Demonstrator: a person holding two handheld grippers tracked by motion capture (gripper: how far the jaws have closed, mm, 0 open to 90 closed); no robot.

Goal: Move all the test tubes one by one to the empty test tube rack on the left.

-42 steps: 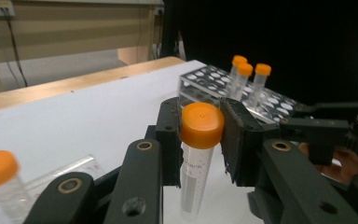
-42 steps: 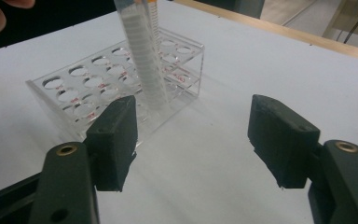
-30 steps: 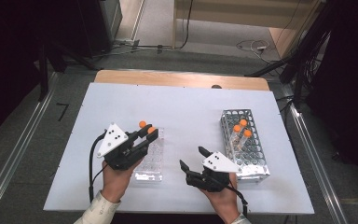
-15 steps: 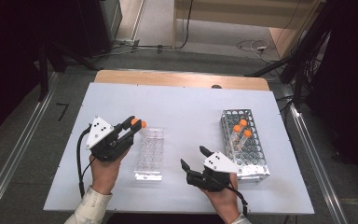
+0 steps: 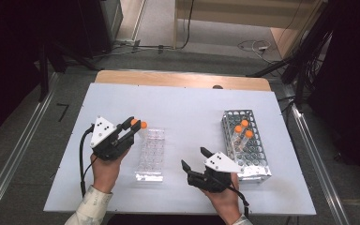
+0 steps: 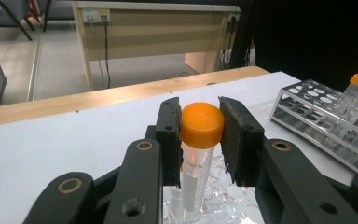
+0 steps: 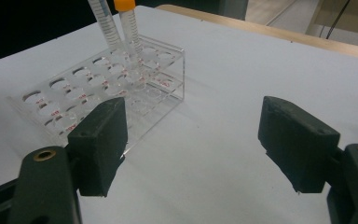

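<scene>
My left gripper (image 5: 136,125) (image 6: 200,126) is shut on the orange cap of a clear graduated tube (image 6: 196,158) (image 7: 103,23). The tube hangs tilted, its lower end at the holes in the far end of a clear plastic rack (image 5: 151,154) (image 7: 98,88). A second orange-capped tube (image 5: 143,124) (image 7: 128,23) stands in that end of the rack, right beside the held one. My right gripper (image 5: 193,157) (image 7: 191,126) is open and holds nothing. It is low over the white table (image 5: 187,112), just right of the clear rack.
A metal wire rack (image 5: 251,154) (image 6: 317,116) stands at the right with three orange-capped tubes (image 5: 243,129) in its far half. A wooden strip (image 5: 183,79) runs along the table's far edge. Cables trail from both grippers.
The left gripper, with the tube in it, has shifted left from above the clear rack's far end to its left side. The right gripper has kept still.
</scene>
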